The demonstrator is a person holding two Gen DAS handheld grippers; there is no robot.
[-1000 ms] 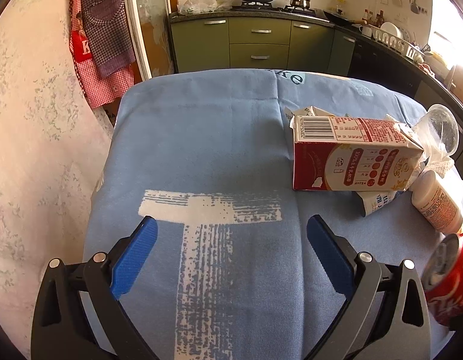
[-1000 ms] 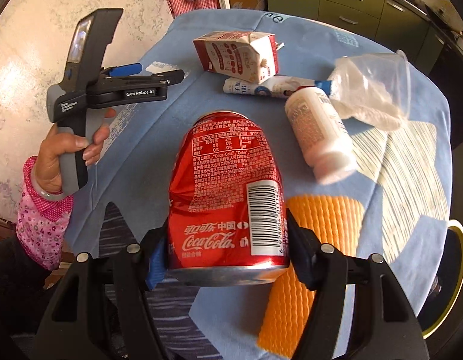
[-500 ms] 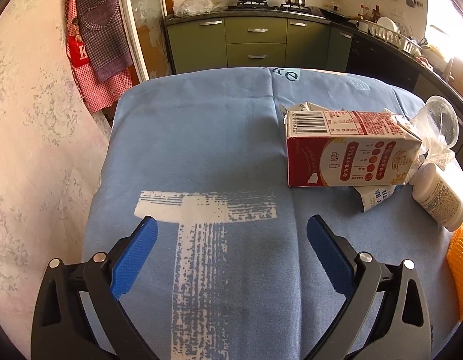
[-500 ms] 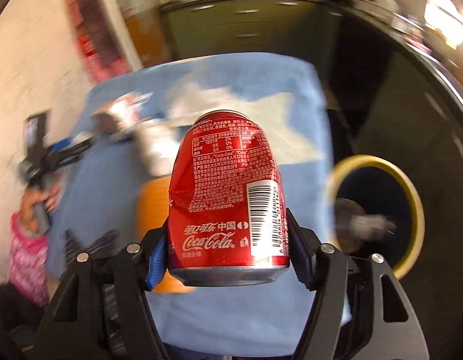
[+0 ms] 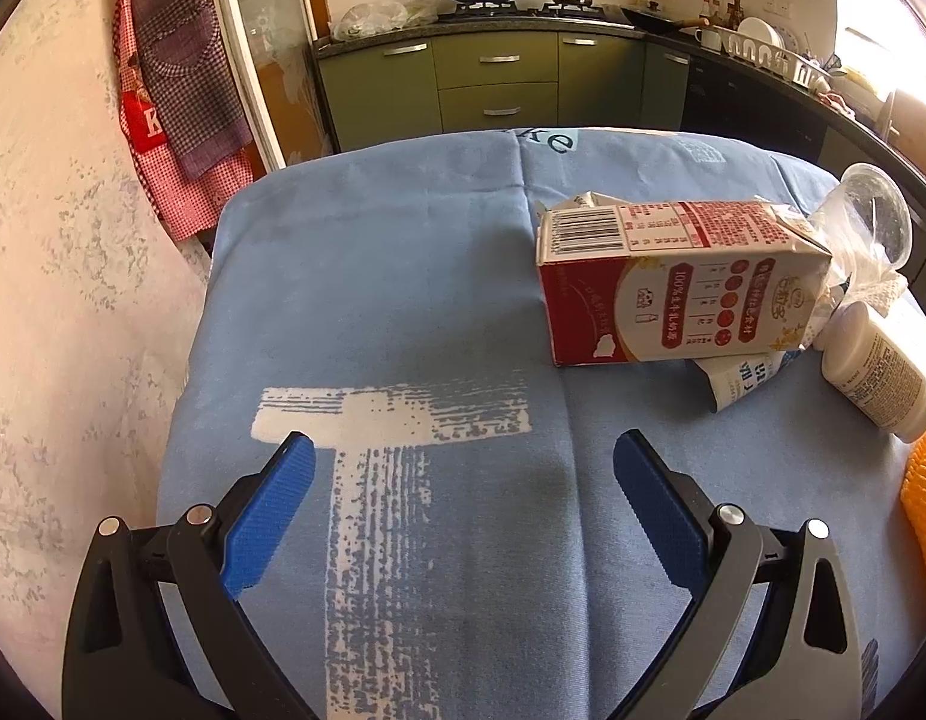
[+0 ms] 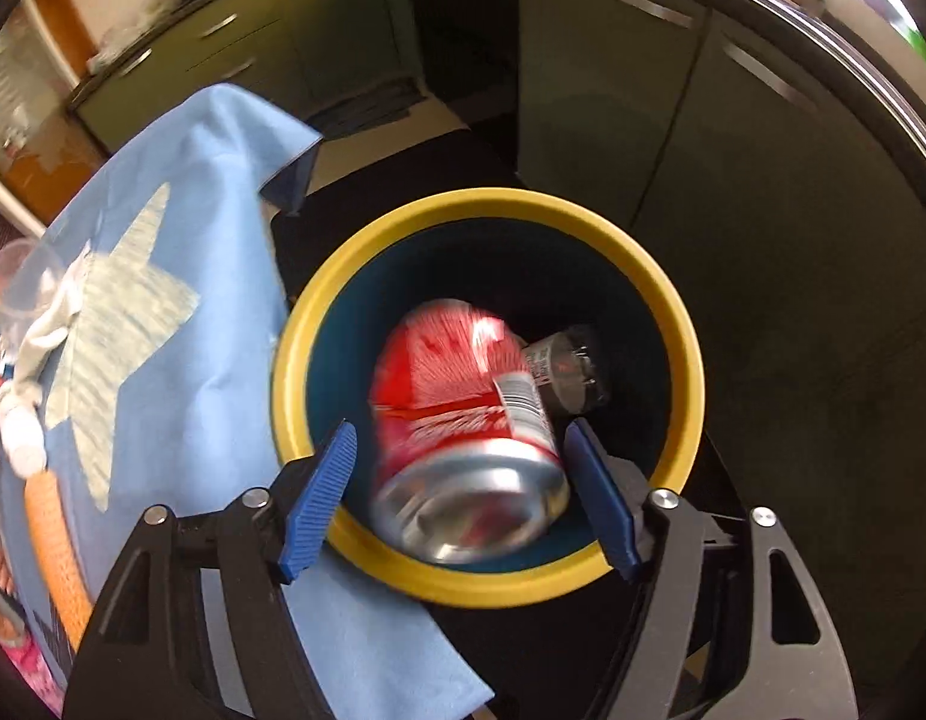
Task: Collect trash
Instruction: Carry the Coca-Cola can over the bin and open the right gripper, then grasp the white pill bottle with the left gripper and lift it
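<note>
Dented aluminium can [image 6: 469, 420] (blurred) over round bin [image 6: 673, 312]

right gripper [image 6: 460, 450] spread above yellow-rimmed bin [image 6: 673, 312], blurred red can [image 6: 463, 414] between

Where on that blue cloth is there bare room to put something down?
The left and near stretch of the tablecloth lies bare, from the wall-side edge to the milk carton, including between the open left tongs. The right side is crowded: carton, white bottle, clear plastic cup, orange mat.
</note>
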